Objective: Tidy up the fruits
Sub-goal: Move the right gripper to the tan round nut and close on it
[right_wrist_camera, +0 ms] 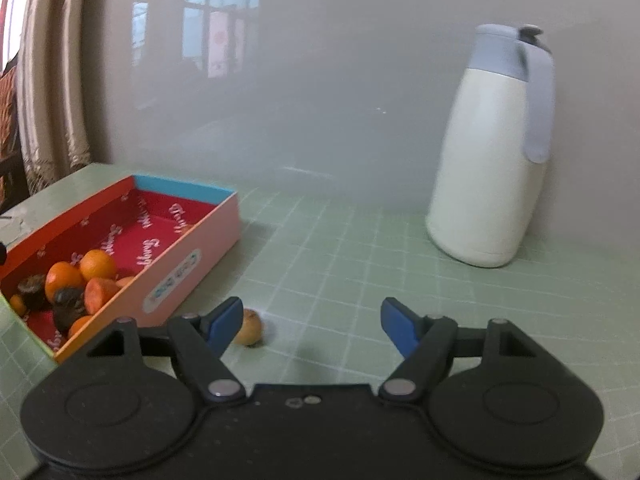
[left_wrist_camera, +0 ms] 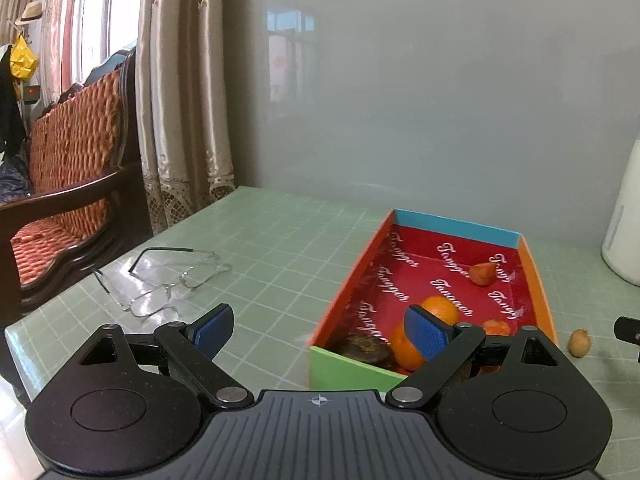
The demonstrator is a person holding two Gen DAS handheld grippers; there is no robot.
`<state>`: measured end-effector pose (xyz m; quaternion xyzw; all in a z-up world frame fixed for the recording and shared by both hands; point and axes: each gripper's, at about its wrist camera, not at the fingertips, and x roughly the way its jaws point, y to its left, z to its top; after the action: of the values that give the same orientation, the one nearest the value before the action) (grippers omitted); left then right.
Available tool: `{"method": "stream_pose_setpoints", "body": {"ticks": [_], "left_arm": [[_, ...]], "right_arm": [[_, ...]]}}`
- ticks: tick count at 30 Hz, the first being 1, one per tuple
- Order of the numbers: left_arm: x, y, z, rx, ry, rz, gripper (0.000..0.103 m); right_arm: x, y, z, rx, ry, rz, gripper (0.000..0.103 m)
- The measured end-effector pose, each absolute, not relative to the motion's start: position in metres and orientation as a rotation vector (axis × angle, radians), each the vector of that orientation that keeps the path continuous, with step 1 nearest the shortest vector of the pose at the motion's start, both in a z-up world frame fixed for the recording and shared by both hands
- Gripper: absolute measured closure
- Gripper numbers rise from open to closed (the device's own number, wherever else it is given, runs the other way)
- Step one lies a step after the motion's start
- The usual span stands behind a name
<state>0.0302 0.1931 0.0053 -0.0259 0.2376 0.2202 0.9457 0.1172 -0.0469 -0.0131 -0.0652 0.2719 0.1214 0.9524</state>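
Observation:
A colourful cardboard box (left_wrist_camera: pixel 536 276) with a red lining lies on the green table; it also shows in the right wrist view (right_wrist_camera: pixel 188 252). Inside it lie oranges (left_wrist_camera: pixel 440 309) (right_wrist_camera: pixel 98 264), small orange fruits (left_wrist_camera: pixel 482 273) and dark fruits (left_wrist_camera: pixel 362 350) (right_wrist_camera: pixel 66 308). A small tan fruit (left_wrist_camera: pixel 579 343) (right_wrist_camera: pixel 249 332) lies on the table just outside the box's long side. My left gripper (left_wrist_camera: pixel 320 330) is open and empty, over the box's near left corner. My right gripper (right_wrist_camera: pixel 312 322) is open and empty; its left fingertip (right_wrist_camera: pixel 224 322) is next to the tan fruit.
A pair of glasses (left_wrist_camera: pixel 168 280) lies on the table left of the box. A white thermos jug (right_wrist_camera: pixel 492 160) with a grey lid stands at the back right against the wall; it also shows in the left wrist view (left_wrist_camera: pixel 626 216). A wooden chair (left_wrist_camera: pixel 72 184) stands off the table's left edge.

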Motion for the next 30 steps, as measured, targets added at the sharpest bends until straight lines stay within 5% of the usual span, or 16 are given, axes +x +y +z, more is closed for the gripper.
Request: {"method": "stream_pose_setpoints", "body": {"ticks": [26,28,30], "left_arm": [[0.016,0.250,-0.007,-0.086,0.504,0.544,0.011],[0.014,0.254,-0.007,-0.091,0.504,0.551,0.011],[0.011,0.257,-0.007,-0.093,0.501,0.558,0.011]], "right_arm": [[0.138,-0.003,-0.038,-0.172,0.634,0.256,0.050],[0.141,-0.001,-0.040,-0.165,0.649,0.256,0.055],[0.144,0.000,-0.042,-0.157,0.673,0.263,0.073]]}}
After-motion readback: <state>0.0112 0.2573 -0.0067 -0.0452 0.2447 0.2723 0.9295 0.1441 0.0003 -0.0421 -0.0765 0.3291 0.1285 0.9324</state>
